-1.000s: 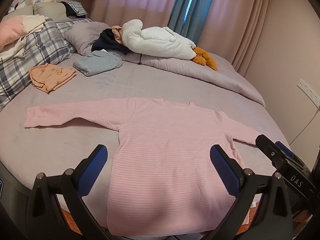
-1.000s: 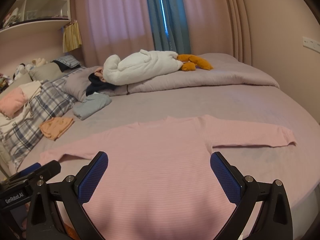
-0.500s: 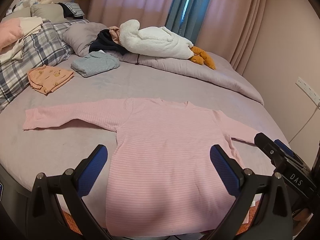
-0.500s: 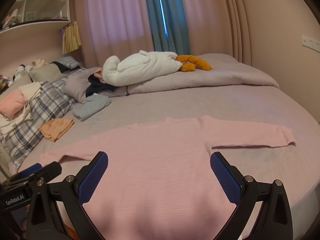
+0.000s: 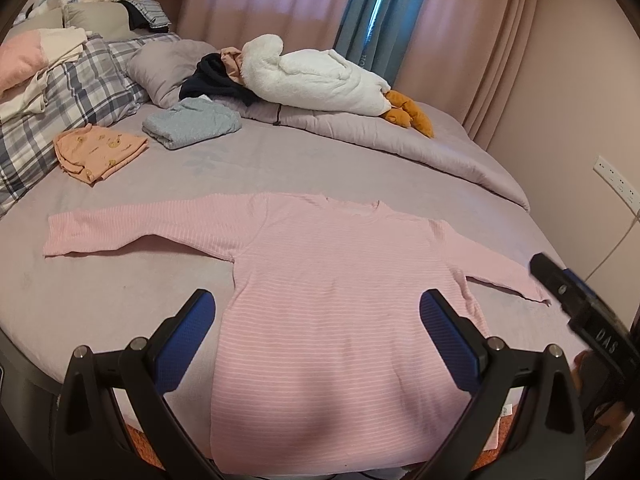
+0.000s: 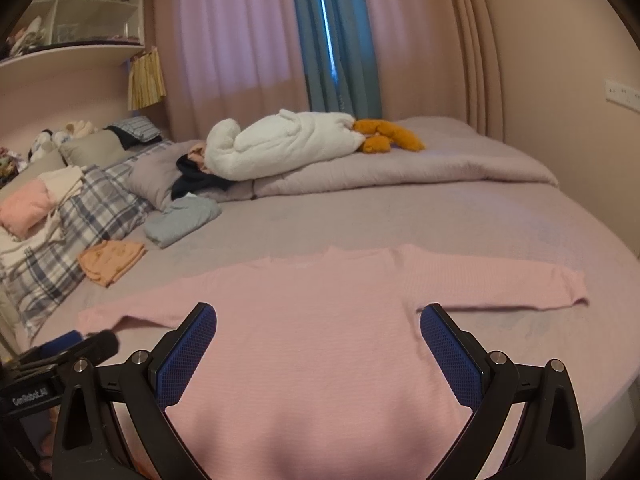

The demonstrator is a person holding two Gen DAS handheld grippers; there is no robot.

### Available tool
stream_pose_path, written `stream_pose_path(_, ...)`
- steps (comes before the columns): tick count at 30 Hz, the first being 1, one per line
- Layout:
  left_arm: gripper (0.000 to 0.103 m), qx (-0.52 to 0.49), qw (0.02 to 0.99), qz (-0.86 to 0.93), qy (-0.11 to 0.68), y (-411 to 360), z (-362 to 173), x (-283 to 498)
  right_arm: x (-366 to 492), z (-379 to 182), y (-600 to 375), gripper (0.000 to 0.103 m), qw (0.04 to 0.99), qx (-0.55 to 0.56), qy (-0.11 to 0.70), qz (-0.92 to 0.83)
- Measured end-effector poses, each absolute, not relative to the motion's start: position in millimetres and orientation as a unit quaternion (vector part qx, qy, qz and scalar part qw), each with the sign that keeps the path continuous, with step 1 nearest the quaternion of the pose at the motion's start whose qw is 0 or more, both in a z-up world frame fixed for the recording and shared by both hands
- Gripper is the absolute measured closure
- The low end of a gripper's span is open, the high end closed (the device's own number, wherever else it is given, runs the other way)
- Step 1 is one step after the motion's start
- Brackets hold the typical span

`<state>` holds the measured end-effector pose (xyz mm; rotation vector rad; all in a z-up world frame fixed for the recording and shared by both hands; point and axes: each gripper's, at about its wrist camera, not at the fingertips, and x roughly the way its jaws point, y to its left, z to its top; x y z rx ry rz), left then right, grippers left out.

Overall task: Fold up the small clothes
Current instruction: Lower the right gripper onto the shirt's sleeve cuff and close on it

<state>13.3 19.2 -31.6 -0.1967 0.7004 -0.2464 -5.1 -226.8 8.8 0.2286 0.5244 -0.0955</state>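
Observation:
A pink striped long-sleeved top [image 5: 340, 300] [image 6: 320, 340] lies flat on the grey bed, both sleeves spread out sideways and its hem hanging over the near edge. My left gripper [image 5: 318, 320] hovers open above the lower body of the top with nothing between its blue pads. Likewise open and holding nothing, my right gripper [image 6: 318, 334] hangs over the top's right half. In the left wrist view the right gripper's body [image 5: 584, 312] shows at the far right, near the right sleeve's cuff. The left gripper's body [image 6: 52, 356] shows at the lower left of the right wrist view.
A folded orange garment [image 5: 98, 150] and a folded grey-blue one [image 5: 192, 122] lie at the back left. Behind them are plaid pillows [image 5: 60, 96], a white plush goose [image 5: 316, 78] and a rolled duvet [image 5: 400, 144]. A wall with a socket strip [image 5: 616, 180] stands right.
Both views have drifted a little; the left wrist camera has turned slightly left and the right gripper's body in it has shifted right. The top lies as before and both grippers stay open.

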Motion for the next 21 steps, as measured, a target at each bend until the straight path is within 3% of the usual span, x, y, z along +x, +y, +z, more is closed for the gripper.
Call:
stream_pose_path(9, 0.002, -0.096, 0.925, -0.11, 0.351, 10.3, -35.8, 34.7, 21.8, 25.1, -247.1, 0.001, 0.97, 0.08, 0.227, -0.04)
stream_pose_path(15, 0.007, -0.092, 0.928, -0.103, 0.346, -2.5, -38.2, 52.4, 49.8, 28.0, -274.1, 0.006, 0.97, 0.096, 0.22, -0.029)
stream_pose_path(21, 0.022, -0.087, 0.926, -0.104, 0.353, -28.6, -45.4, 73.6, 73.7, 12.9, -324.2, 0.026, 0.959, 0.152, 0.233, -0.048)
